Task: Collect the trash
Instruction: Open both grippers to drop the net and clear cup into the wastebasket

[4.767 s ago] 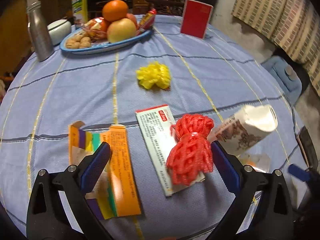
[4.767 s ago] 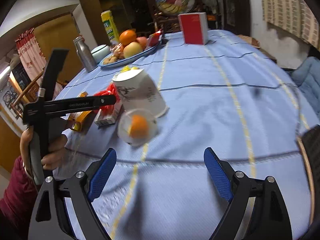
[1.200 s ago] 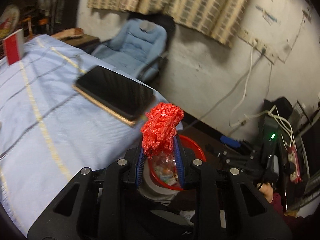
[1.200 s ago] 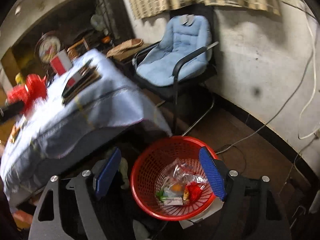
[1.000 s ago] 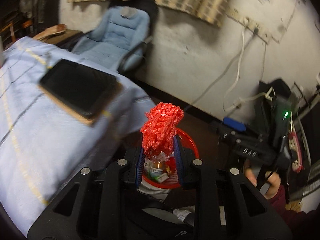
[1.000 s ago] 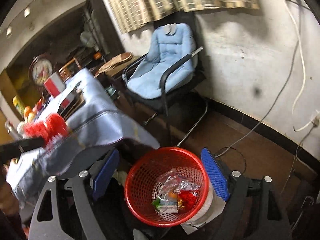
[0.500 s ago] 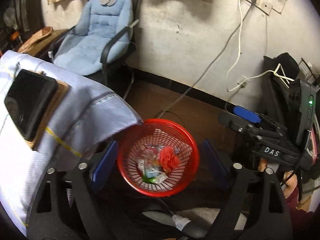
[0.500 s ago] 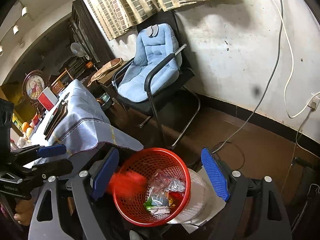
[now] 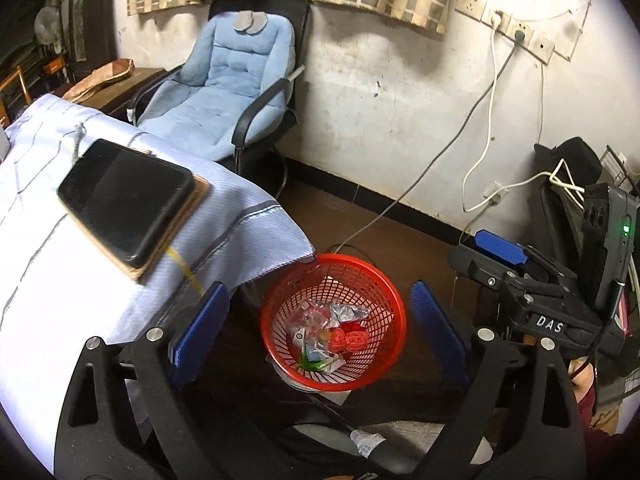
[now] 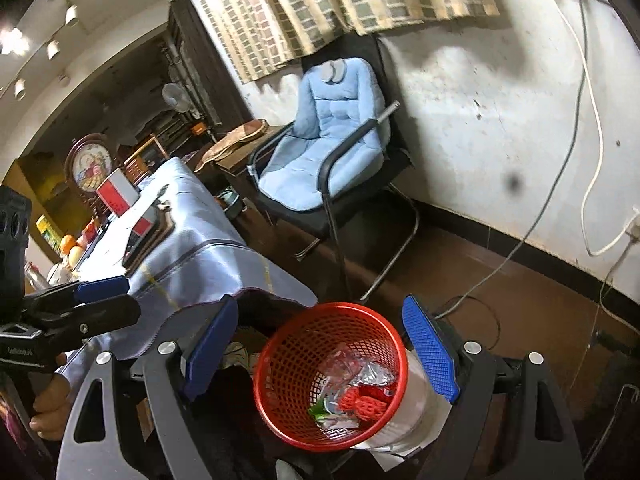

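A red mesh basket (image 9: 394, 304) stands on the floor beside the table, with wrappers and clear plastic in it. The red foam net (image 9: 350, 338) lies inside it among that trash, also visible as the red foam net (image 10: 362, 402) in the right wrist view. My left gripper (image 9: 318, 336) hangs above the basket; its jaws are opening and hold nothing. My right gripper (image 10: 320, 352) stands open and empty over the same basket (image 10: 332, 306). Each gripper shows at the edge of the other's view: the left gripper (image 10: 100, 300) and the right gripper (image 9: 500, 248).
The table's blue cloth (image 9: 248, 240) hangs right next to the basket, and a black tablet (image 9: 124, 196) on a wooden board lies near that edge. A blue padded chair (image 9: 236, 92) stands by the wall. Cables (image 9: 440, 156) trail along wall and floor.
The left gripper was shut on the red foam net above the basket. Its jaws have spread wide and the net has dropped into the basket. The right gripper stayed open.
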{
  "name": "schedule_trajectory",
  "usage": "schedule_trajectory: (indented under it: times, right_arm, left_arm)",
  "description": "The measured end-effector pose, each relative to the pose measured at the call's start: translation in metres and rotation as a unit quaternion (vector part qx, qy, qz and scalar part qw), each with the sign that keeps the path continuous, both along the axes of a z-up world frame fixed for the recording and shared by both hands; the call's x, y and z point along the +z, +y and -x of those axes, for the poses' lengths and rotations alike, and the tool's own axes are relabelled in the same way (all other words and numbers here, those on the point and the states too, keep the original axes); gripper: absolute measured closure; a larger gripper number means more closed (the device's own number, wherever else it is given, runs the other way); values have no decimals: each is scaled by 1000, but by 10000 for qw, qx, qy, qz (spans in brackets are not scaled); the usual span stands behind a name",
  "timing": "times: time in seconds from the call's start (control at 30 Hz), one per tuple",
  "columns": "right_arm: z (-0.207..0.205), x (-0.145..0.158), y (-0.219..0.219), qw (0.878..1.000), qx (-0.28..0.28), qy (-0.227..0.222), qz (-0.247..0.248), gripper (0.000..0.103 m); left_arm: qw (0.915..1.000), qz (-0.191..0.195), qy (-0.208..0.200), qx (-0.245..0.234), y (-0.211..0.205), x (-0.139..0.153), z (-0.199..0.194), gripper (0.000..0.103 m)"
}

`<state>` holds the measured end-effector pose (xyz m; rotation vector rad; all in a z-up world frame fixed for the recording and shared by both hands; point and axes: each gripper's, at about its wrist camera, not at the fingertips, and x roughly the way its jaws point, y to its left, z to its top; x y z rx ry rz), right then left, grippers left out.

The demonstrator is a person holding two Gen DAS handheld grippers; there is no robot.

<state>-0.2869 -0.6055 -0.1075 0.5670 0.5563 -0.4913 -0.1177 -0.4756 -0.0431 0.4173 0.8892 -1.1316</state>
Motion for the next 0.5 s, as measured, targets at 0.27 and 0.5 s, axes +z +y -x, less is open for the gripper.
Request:
schedule_trajectory:
  times: [0.27, 0.5]
  right_arm:
    - [-2, 38, 33, 9987, 251, -149, 413, 20]
    - [-10, 70, 66, 9949, 565, -285, 783, 18]
  left_arm:
    - [9988, 408, -163, 224, 37, 29, 1, 11]
    - [9949, 797, -346, 509, 77, 54, 1, 10]
